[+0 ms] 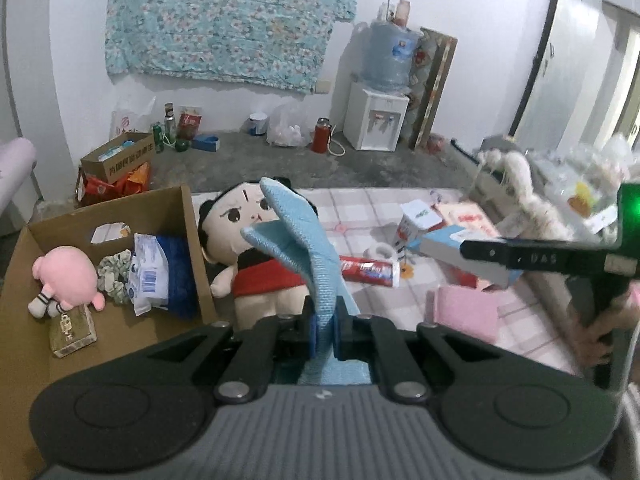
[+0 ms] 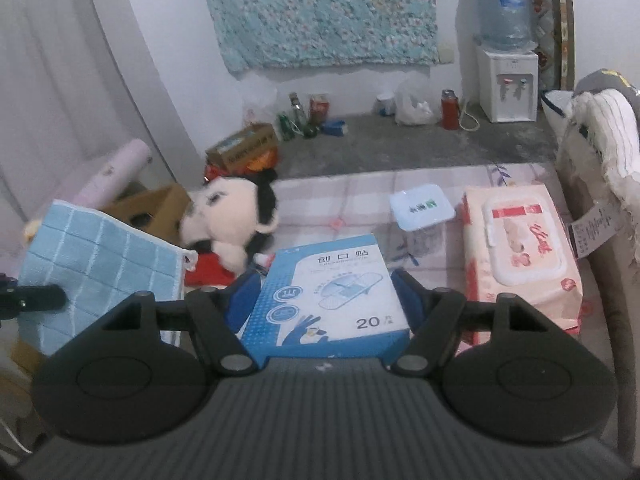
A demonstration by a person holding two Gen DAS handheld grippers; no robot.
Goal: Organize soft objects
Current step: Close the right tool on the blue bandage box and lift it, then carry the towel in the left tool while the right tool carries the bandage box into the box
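Pinched flat between my left claw's (image 1: 324,330) pads, the blue cloth (image 1: 298,236) stands up above them, just right of the box (image 1: 188,240) that holds the pink plush (image 1: 70,276). My right claw (image 2: 324,300) clamps the plaster carton (image 2: 328,300) by its sides. Behind the cloth, beside the box, lies the doll (image 1: 248,240); right of it, a toothpaste tube (image 1: 370,272).

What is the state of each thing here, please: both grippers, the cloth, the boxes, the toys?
left gripper: jaws shut on the blue cloth
blue cloth: lifted, folded over
right gripper: jaws clamped on the plaster box
plaster box: closed, lifted
cardboard box: open, partly filled
pink plush: lying in the cardboard box
doll: lying outside, against the box wall
wet wipes pack: lid closed
toothpaste tube: lying flat
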